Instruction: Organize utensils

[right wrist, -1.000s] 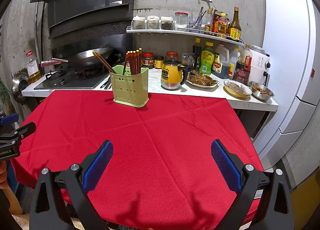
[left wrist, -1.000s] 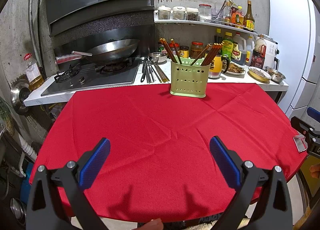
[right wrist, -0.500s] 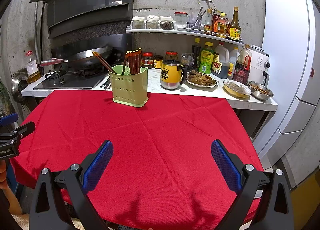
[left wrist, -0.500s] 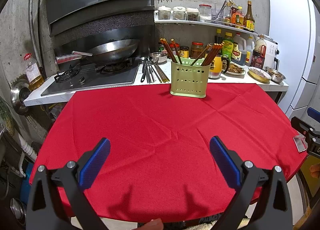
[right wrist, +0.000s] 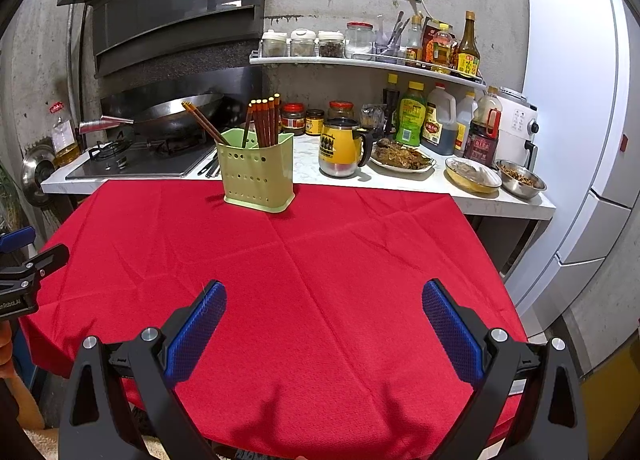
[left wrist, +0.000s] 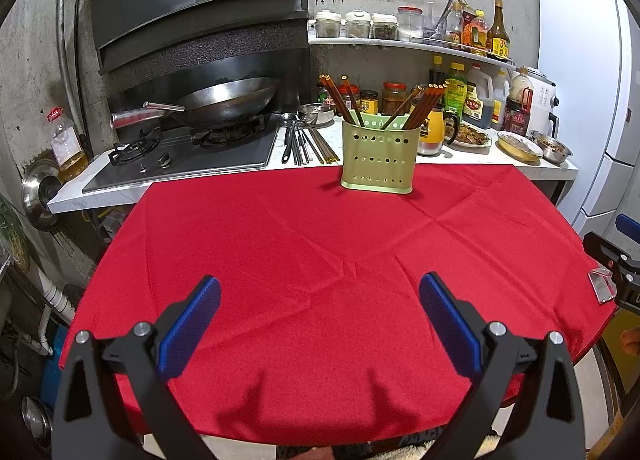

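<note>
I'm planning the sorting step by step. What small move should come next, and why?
Probably reach the left gripper forward toward the loose utensils on the counter beside the stove. Both grippers are open and empty, and the holder already has chopsticks in it.

Holder: on table, at its far edge, near the middle; chopsticks stand in it. Counter: behind table. On counter: stove with wok at left; loose utensils right of stove; mug right of holder.
</note>
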`<move>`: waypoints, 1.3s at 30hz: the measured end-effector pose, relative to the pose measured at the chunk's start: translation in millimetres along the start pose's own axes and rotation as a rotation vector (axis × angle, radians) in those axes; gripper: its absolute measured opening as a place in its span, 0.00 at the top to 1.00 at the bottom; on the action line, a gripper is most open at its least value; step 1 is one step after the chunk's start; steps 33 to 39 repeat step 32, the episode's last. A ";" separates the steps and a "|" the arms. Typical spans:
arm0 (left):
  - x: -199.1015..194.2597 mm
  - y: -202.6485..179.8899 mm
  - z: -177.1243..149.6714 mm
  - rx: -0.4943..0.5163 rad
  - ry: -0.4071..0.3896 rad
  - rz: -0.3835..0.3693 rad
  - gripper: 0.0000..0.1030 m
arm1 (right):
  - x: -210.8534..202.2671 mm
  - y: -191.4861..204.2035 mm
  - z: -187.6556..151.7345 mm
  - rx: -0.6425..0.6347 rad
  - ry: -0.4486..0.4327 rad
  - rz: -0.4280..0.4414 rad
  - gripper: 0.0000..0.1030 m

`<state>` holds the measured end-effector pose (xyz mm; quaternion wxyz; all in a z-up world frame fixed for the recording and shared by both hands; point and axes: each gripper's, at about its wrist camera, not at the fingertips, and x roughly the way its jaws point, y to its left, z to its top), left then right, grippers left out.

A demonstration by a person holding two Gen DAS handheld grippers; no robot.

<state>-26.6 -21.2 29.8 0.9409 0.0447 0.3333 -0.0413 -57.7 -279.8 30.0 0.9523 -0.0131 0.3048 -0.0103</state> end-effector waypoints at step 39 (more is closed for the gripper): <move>7.6 -3.4 0.7 0.012 0.013 0.006 0.06 | 9.1 -6.9 -4.8 0.020 0.033 -0.021 0.06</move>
